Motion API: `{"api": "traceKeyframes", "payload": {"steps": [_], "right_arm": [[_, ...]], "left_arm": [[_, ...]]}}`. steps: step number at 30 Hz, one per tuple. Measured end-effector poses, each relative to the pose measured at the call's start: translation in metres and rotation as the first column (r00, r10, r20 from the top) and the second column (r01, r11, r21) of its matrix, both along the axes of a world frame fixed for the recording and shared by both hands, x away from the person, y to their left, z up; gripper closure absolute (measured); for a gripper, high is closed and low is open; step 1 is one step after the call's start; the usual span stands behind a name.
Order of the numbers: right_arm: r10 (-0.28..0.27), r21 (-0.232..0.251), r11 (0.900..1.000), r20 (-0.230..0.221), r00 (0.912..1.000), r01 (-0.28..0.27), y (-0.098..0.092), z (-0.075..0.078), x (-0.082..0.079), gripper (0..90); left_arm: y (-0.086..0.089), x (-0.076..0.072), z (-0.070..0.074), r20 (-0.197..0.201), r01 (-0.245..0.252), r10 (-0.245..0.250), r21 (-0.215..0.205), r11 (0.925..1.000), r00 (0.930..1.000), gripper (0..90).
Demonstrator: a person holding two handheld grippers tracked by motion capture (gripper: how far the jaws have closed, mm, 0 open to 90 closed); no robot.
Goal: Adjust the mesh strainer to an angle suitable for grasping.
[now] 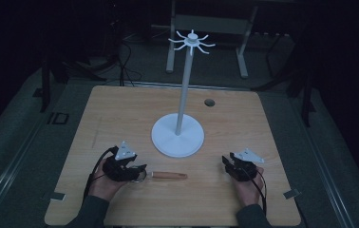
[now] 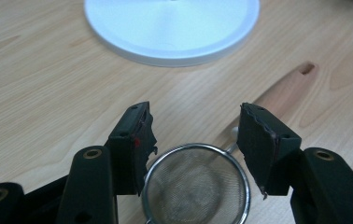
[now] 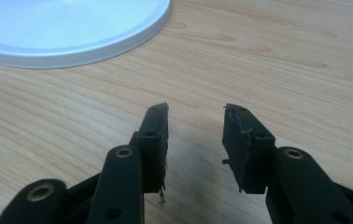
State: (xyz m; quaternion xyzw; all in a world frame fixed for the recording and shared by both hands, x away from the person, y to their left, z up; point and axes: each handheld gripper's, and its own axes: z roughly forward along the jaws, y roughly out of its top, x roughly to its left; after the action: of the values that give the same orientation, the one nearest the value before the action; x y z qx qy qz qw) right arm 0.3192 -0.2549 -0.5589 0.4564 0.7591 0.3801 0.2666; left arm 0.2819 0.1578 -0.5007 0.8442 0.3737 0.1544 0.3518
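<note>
A small mesh strainer (image 2: 196,184) with a wooden handle (image 1: 169,175) is seen lying flat on the worktop (image 1: 120,114), just in front of the white stand (image 1: 178,134). The left gripper (image 2: 193,128) is held wide around its bowl, pads apart from the rim. The right gripper (image 3: 195,123) is held part-open over bare wood.

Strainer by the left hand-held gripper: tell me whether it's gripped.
Not gripped. The strainer lies on the table, between the left hand-held gripper's open jaws, pads clear.

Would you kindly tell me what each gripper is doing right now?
Left gripper: open around the strainer, not gripping.
Right gripper: open, holding nothing.
</note>
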Motion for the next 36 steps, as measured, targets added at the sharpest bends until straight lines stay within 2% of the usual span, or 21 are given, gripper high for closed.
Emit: {"api": "traceKeyframes", "payload": {"steps": [4, 7, 8, 10, 16, 20, 25, 27, 28, 29, 31, 34, 36], "right_arm": [[0.003, -0.005, 1.000, 0.002, 1.0000, -0.003, 0.001, 0.000, -0.001, 58.5], [0.002, -0.003, 1.000, 0.000, 1.0000, -0.002, 0.001, 0.000, -0.001, 58.1], [0.003, -0.002, 1.000, -0.002, 1.0000, -0.003, 0.000, 0.000, 0.000, 57.9], [0.003, 0.001, 1.000, -0.004, 1.0000, -0.003, 0.000, 0.000, 0.000, 57.7], [0.001, 0.012, 1.000, -0.012, 0.9999, -0.001, -0.001, 0.000, 0.000, 57.4], [-0.001, 0.019, 1.000, -0.014, 0.9999, 0.001, -0.001, 0.000, 0.000, 56.9], [-0.002, 0.019, 1.000, -0.015, 0.9999, 0.002, -0.001, 0.000, 0.000, 56.5], [-0.002, 0.020, 1.000, -0.016, 0.9999, 0.002, -0.001, 0.000, 0.000, 56.5], [-0.002, 0.020, 1.000, -0.016, 0.9999, 0.002, -0.001, 0.000, 0.000, 56.5], [-0.002, 0.021, 1.000, -0.016, 0.9999, 0.003, -0.001, 0.000, 0.000, 56.4], [-0.002, 0.020, 1.000, -0.017, 0.9999, 0.003, -0.001, 0.000, 0.000, 56.3], [-0.002, 0.018, 1.000, -0.017, 0.9998, 0.003, -0.001, 0.000, 0.000, 56.1], [-0.003, 0.018, 1.000, -0.018, 0.9998, 0.003, -0.001, 0.000, 0.000, 56.1]], "left_arm": [[-0.010, 0.003, 0.002, -0.006, 0.042, -0.041, 0.040, 0.9983, 0.9991, 46.3], [-0.014, 0.005, 0.002, -0.012, 0.056, -0.055, 0.047, 0.9973, 0.9984, 46.5], [-0.017, 0.007, 0.003, -0.018, 0.071, -0.070, 0.066, 0.9952, 0.9974, 46.6], [-0.019, 0.008, 0.003, -0.021, 0.078, -0.076, 0.072, 0.9943, 0.9969, 46.6], [-0.031, 0.014, 0.001, -0.052, 0.155, -0.150, 0.117, 0.9810, 0.9874, 46.6], [-0.040, 0.017, -0.001, -0.076, 0.189, -0.179, 0.145, 0.9712, 0.9808, 46.5], [-0.052, 0.020, -0.005, -0.112, 0.239, -0.220, 0.192, 0.9520, 0.9690, 47.7], [-0.056, 0.020, -0.005, -0.124, 0.262, -0.241, 0.209, 0.9421, 0.9627, 48.8], [-0.056, 0.020, -0.005, -0.124, 0.262, -0.241, 0.209, 0.9421, 0.9627, 49.2], [-0.060, 0.022, -0.006, -0.138, 0.282, -0.256, 0.229, 0.9316, 0.9567, 50.2], [-0.064, 0.023, -0.006, -0.159, 0.303, -0.270, 0.237, 0.9231, 0.9495, 51.9], [-0.069, 0.024, -0.008, -0.177, 0.320, -0.280, 0.262, 0.9107, 0.9434, 53.5], [-0.073, 0.026, -0.009, -0.190, 0.339, -0.294, 0.281, 0.8979, 0.9367, 54.1]]}}
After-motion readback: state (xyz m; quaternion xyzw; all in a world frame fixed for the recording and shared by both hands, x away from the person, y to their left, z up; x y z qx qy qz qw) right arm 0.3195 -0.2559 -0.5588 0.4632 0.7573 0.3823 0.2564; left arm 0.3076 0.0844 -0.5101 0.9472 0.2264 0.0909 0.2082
